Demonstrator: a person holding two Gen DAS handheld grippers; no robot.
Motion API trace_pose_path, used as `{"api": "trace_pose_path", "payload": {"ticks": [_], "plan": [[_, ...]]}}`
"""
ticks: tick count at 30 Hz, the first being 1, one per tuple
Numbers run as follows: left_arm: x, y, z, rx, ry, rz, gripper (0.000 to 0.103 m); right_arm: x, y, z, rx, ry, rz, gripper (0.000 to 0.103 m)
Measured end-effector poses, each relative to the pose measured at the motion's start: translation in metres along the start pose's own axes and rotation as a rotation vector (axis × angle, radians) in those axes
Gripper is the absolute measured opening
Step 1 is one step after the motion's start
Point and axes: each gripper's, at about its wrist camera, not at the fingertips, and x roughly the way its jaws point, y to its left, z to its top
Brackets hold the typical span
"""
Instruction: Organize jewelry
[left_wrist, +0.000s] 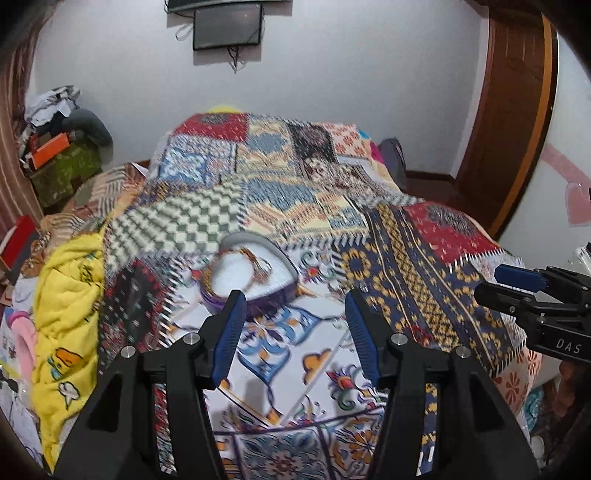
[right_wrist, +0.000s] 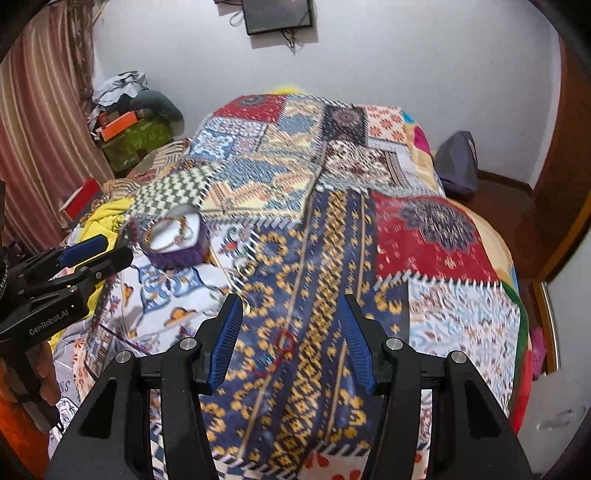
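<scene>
Patchwork bedspread (left_wrist: 303, 206) fills the view, and the heart-shaped box (left_wrist: 251, 273) on it holds bracelets (left_wrist: 258, 264). Left gripper (left_wrist: 293, 332) and right gripper (right_wrist: 291, 332) both tilt down over the cloth, fingers parted, nothing between.

Motion blur smears the jewelry (left_wrist: 258, 264) in the heart-shaped box (left_wrist: 255, 273); individual pieces cannot be told apart.

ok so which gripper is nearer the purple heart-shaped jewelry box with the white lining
Left. The left gripper hangs open just short of the purple heart-shaped jewelry box, its left finger overlapping the rim. The right gripper is off to the box's right, over the blue and gold patch.
</scene>
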Motion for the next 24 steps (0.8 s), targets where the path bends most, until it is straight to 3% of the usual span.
{"api": "trace_pose_path", "payload": {"ticks": [9,18,24], "plan": [[0.025,-0.022,-0.030,0.042,0.109,-0.068,0.055,0.023,-0.007,-0.031,0.025,0.124,0.031,0.050],[0.050,-0.030,-0.045,0.043,0.175,-0.104,0.052,0.045,0.002,-0.033,0.038,0.169,0.117,0.050],[0.057,-0.023,-0.048,0.013,0.191,-0.112,0.048,0.069,0.006,-0.038,0.038,0.220,0.128,0.032]]}}
